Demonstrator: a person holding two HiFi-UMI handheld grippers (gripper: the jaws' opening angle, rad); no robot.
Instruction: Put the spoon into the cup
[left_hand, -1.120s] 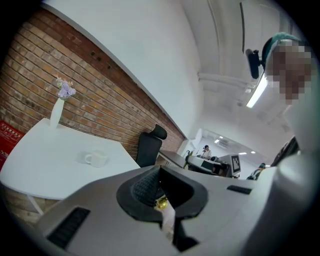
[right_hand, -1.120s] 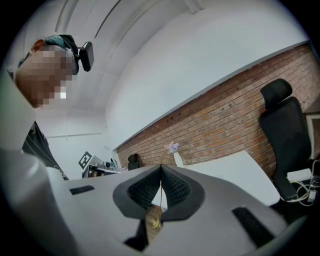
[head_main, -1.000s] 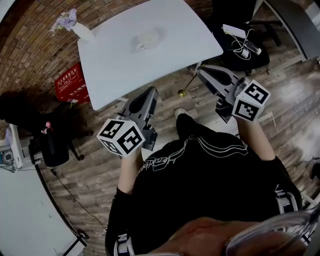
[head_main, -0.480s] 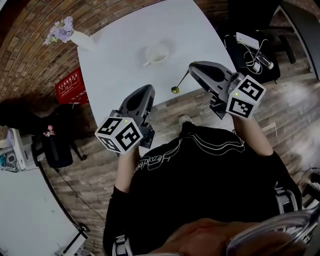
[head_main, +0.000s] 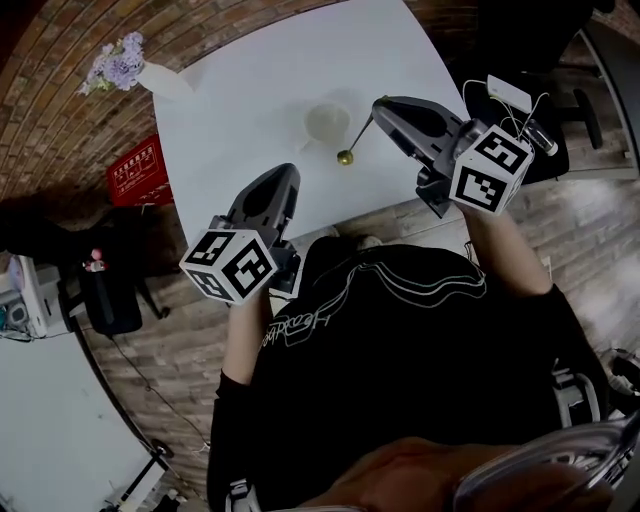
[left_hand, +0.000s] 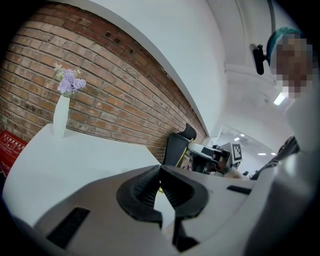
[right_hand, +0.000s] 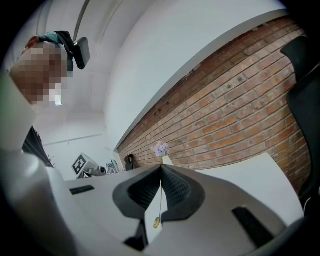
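A white cup (head_main: 328, 122) stands in the middle of the white table (head_main: 230, 110). My right gripper (head_main: 378, 104) is shut on the handle of a thin gold spoon (head_main: 355, 140), whose bowl hangs just right of the cup, above the table. In the right gripper view the spoon (right_hand: 160, 202) dangles down from the closed right gripper (right_hand: 161, 168). My left gripper (head_main: 285, 172) hovers over the near table edge, left of and nearer than the cup, and holds nothing. In the left gripper view the left gripper (left_hand: 160, 170) has its jaws together, and they hide the cup.
A white vase with purple flowers (head_main: 150, 68) stands at the table's far left corner, in front of a brick wall (left_hand: 100, 90). A red box (head_main: 137, 170) lies on the floor left of the table. A black chair (head_main: 530, 110) with cables and a white device stands to the right.
Both grippers have moved forward from over the floor to over the table. The spoon has travelled with the right gripper and now hangs beside the cup.
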